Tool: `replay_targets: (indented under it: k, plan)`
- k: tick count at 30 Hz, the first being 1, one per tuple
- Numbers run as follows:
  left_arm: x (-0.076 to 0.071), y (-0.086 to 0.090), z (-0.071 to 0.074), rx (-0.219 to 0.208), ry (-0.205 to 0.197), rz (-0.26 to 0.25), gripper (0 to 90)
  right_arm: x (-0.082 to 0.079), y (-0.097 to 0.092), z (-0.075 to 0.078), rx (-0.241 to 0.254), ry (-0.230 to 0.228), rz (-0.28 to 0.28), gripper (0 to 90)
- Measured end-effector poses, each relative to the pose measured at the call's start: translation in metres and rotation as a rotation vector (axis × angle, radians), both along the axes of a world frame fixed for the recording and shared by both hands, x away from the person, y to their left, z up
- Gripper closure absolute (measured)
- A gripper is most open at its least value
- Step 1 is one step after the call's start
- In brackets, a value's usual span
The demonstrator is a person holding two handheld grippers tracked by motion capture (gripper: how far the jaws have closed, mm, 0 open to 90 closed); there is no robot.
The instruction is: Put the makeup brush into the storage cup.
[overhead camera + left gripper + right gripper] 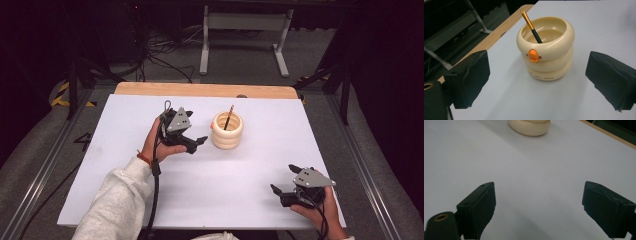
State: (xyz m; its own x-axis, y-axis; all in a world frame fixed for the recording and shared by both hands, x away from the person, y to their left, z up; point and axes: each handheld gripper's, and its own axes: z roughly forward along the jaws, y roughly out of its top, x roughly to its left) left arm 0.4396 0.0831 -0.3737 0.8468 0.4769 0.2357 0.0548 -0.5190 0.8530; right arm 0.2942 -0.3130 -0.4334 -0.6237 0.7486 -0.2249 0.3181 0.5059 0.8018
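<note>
- The left gripper (pixel 196 141) hangs above the white table (pixel 125 175), held in the person's left hand (pixel 159 145) just beside the cream holder, on its left in the high view. Its fingers (pixel 469 77) are spread wide with nothing between them.
- The cream holder (pixel 546 48), a ringed pot with an orange beak on its front, stands upright in the middle of the table toward the far side. A thin brush (pixel 531 26) with a gold and black handle leans inside it, its upper end tilted over the rim.
- My guess is that the step is a reach for the brush or the pot. To do it well, the left gripper should line up on the part of the handle that stands clear above the rim, close gently across it, and lift along the handle's tilt so the pot doesn't tip or slide.
- The right gripper (pixel 286 181) sits low at the near right corner of the table, well apart from the pot. Its fingers (pixel 477 206) are also spread and empty. It could steady the pot if it shifts.
</note>
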Motion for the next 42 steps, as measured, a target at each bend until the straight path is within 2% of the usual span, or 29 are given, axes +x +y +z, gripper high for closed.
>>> replay_targets:
  k: [8, 14, 16, 19, 24, 37, 42]
  plan:
    - [-0.006, 0.01, -0.002, 0.008, -0.004, 0.007, 6.5, 0.0, 0.0, 0.0, 0.0, 0.0, -0.001, 12.5]
    - [-0.01, 0.013, -0.005, 0.037, -0.013, 0.006, 6.5, 0.0, 0.0, 0.0, -0.003, -0.001, 0.0, 12.5]
    - [-0.011, 0.015, -0.005, 0.028, -0.002, 0.003, 6.3, 0.0, 0.001, 0.0, -0.006, -0.001, 0.001, 12.6]
    - [-0.013, 0.017, -0.006, 0.032, -0.016, 0.009, 6.4, 0.001, 0.001, 0.0, -0.006, 0.001, 0.002, 12.5]
    - [-0.019, 0.022, -0.007, 0.026, -0.014, 0.012, 6.4, 0.0, 0.0, 0.0, -0.003, -0.001, -0.001, 12.6]
    - [-0.031, 0.029, -0.012, 0.081, -0.025, 0.012, 5.6, 0.0, 0.001, 0.0, -0.005, -0.003, 0.005, 12.5]
    - [-0.037, 0.033, -0.014, 0.074, -0.029, 0.008, 5.8, 0.0, 0.001, 0.001, -0.003, -0.003, 0.005, 12.5]
